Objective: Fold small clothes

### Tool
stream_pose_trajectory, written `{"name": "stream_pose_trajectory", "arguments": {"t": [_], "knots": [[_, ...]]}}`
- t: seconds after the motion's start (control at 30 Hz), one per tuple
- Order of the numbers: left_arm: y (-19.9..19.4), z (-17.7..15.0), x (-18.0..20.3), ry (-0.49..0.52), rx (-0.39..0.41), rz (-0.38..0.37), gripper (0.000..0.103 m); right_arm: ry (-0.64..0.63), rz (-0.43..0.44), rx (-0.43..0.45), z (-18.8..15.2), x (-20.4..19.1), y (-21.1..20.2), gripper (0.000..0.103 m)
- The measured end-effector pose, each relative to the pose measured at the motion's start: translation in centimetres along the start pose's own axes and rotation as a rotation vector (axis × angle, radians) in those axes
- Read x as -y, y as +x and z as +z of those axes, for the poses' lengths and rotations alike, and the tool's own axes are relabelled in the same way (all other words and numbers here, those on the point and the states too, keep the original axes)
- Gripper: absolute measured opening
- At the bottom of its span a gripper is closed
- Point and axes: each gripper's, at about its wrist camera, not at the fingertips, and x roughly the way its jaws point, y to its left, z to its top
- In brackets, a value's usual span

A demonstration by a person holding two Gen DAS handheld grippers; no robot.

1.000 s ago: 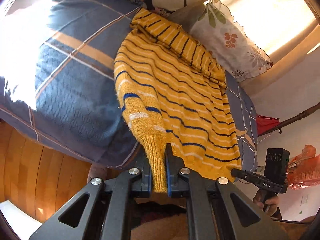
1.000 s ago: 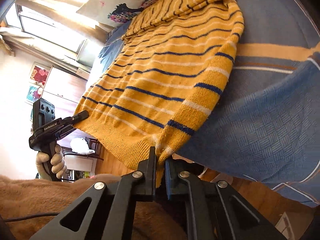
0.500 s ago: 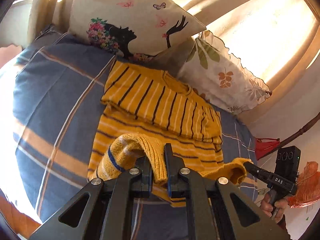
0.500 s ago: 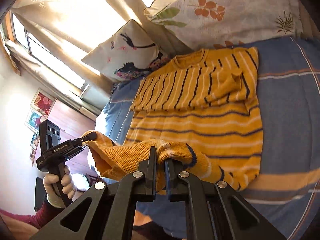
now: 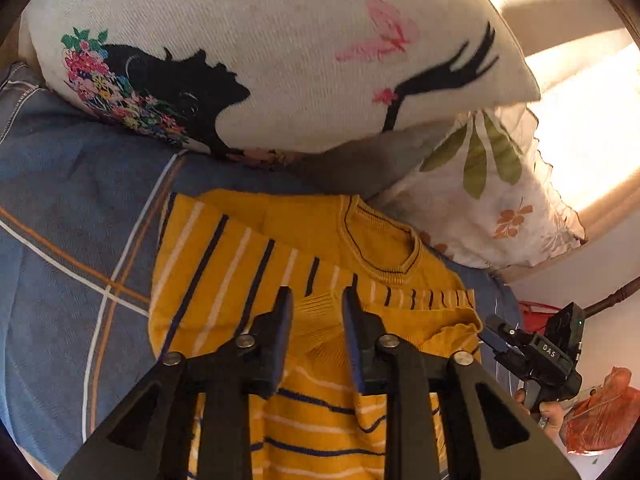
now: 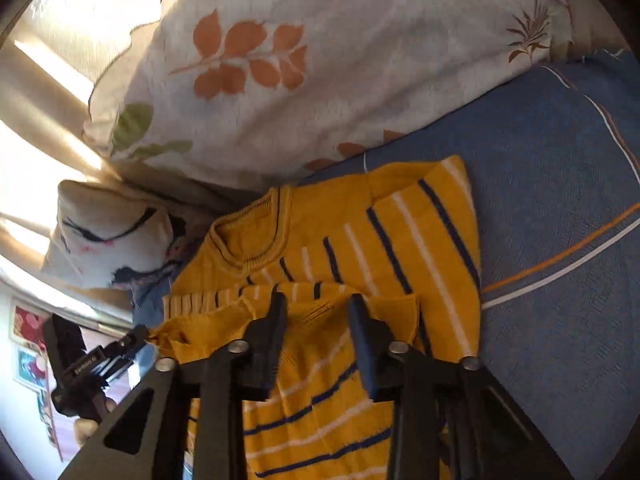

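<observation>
A yellow sweater with navy and white stripes lies on the bed, its lower half folded up over the chest. Its ribbed hem rests just below the collar. My left gripper hovers over the hem's left part. Its jaws are opening, with the rib between them but the pads off the cloth. In the right wrist view the sweater shows the same fold. My right gripper is also opening over the hem's right part, holding nothing. Each gripper appears in the other's view: the right gripper and the left gripper.
A blue plaid bedcover lies under the sweater. Just beyond the collar stand a white pillow with a black silhouette print and a leaf-print pillow. A red bag sits off the bed's right side. Sunlit curtains hang behind.
Both grippers carried the hem from the bed's near edge up to the collar, folding the sweater in half. Both jaws went from shut on the hem to apart.
</observation>
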Motion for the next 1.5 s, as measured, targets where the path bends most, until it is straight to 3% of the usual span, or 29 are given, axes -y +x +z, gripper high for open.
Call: {"name": "stream_pose_trajectory", "arguments": {"t": [0.03, 0.07, 0.13, 0.23, 0.33, 0.43, 0.47, 0.5, 0.53, 0.57, 0.63, 0.77, 0.87, 0.93, 1.0, 1.07, 1.13, 1.27, 1.33, 1.43, 1.5], "knots": [[-0.4, 0.3, -0.3, -0.006, 0.009, 0.002, 0.038, 0.006, -0.006, 0.04, 0.3, 0.1, -0.8, 0.069], [-0.6, 0.4, -0.6, -0.006, 0.01, -0.002, 0.038, 0.002, -0.022, 0.065, 0.5, -0.3, -1.4, 0.07], [-1.0, 0.0, -0.8, 0.028, -0.003, 0.014, 0.042, -0.055, -0.057, 0.076, 0.6, -1.1, -2.3, 0.07], [-0.8, -1.3, -0.7, 0.125, -0.036, 0.089, 0.047, -0.227, -0.133, 0.02, -0.6, -3.1, -2.0, 0.07], [0.1, -3.2, -0.8, 0.2, -0.106, 0.101, 0.05, -0.423, -0.215, -0.062, -2.9, -5.2, 0.3, 0.07], [1.5, -5.2, -0.4, 0.261, -0.153, 0.114, 0.053, -0.508, -0.271, -0.101, -4.5, -5.5, 2.4, 0.07], [2.0, -5.5, -0.1, 0.285, -0.161, 0.141, 0.053, -0.526, -0.291, -0.097, -4.8, -5.5, 2.7, 0.065], [2.7, -5.5, 0.3, 0.31, -0.173, 0.177, 0.049, -0.534, -0.299, -0.097, -4.8, -5.6, 3.1, 0.051], [3.3, -5.5, 0.5, 0.325, -0.176, 0.214, 0.015, -0.525, -0.295, -0.107, -4.6, -5.4, 3.3, 0.01], [3.8, -5.1, 0.6, 0.322, -0.181, 0.242, 0.005, -0.497, -0.27, -0.132, -4.0, -5.0, 3.4, 0.009], [3.4, -3.6, 0.1, 0.265, -0.143, 0.223, 0.004, -0.443, -0.232, -0.12, -2.7, -4.8, 3.3, 0.009], [3.9, -0.8, -2.0, 0.115, -0.116, 0.188, 0.004, -0.328, -0.208, -0.06, 0.1, -4.0, 2.1, 0.009], [6.0, -0.9, -3.5, 0.072, -0.157, 0.216, 0.006, -0.204, -0.229, -0.103, 1.3, -1.5, 4.2, 0.01], [5.8, -0.8, -4.2, 0.019, -0.144, 0.168, 0.008, -0.146, -0.22, -0.124, 1.5, 0.2, 5.0, 0.011], [5.1, -0.4, -5.6, -0.069, -0.154, 0.086, 0.012, -0.072, -0.155, -0.108, 1.7, 1.4, 4.5, 0.012], [4.0, -0.1, -7.2, -0.148, -0.143, 0.043, 0.02, -0.021, -0.122, -0.095, 1.9, 2.1, 3.8, 0.022], [2.9, 0.1, -8.3, -0.202, -0.128, 0.031, 0.025, -0.008, -0.143, -0.061, 2.3, 2.6, 2.7, 0.034], [1.1, 0.2, -8.4, -0.208, -0.077, 0.073, 0.029, -0.013, -0.214, 0.009, 3.1, 2.9, -0.1, 0.039], [0.1, 0.5, -8.2, -0.222, -0.045, 0.105, 0.036, -0.038, -0.26, 0.049, 3.2, 2.5, -1.6, 0.048], [-1.0, -0.1, -9.0, -0.279, -0.04, 0.078, 0.036, -0.088, -0.247, 0.058, 2.7, 1.4, -3.4, 0.048], [-1.7, -1.1, -8.5, -0.253, -0.048, 0.063, 0.037, -0.156, -0.23, 0.039, 1.5, 0.0, -3.7, 0.049]]}}
